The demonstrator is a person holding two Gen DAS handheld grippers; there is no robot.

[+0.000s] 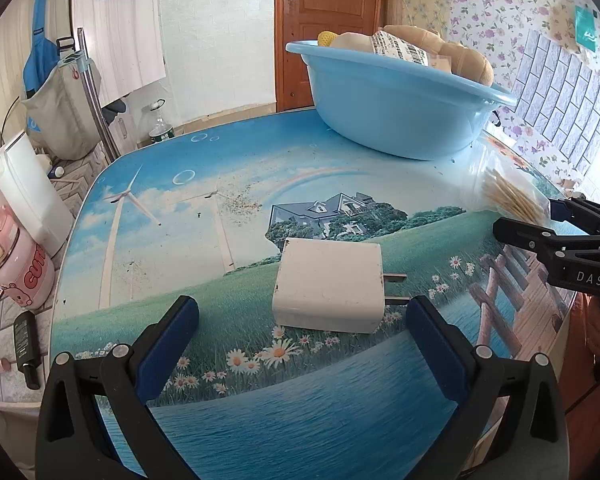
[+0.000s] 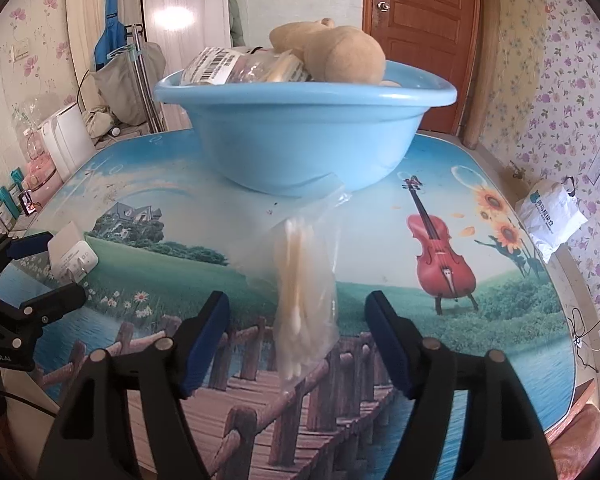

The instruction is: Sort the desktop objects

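Behind the swab bag (image 2: 304, 280) and charger (image 1: 328, 284), a basin (image 2: 304, 140) holds plush toys (image 2: 340, 56).

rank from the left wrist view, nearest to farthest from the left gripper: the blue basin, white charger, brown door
1. white charger, just ahead of the open left gripper, lying on the table
2. blue basin, at the table's far side, right of centre
3. brown door, behind the basin

One basin (image 2: 300, 144), one charger (image 1: 328, 286), one swab bag (image 2: 304, 280), one plush toy (image 2: 340, 56)
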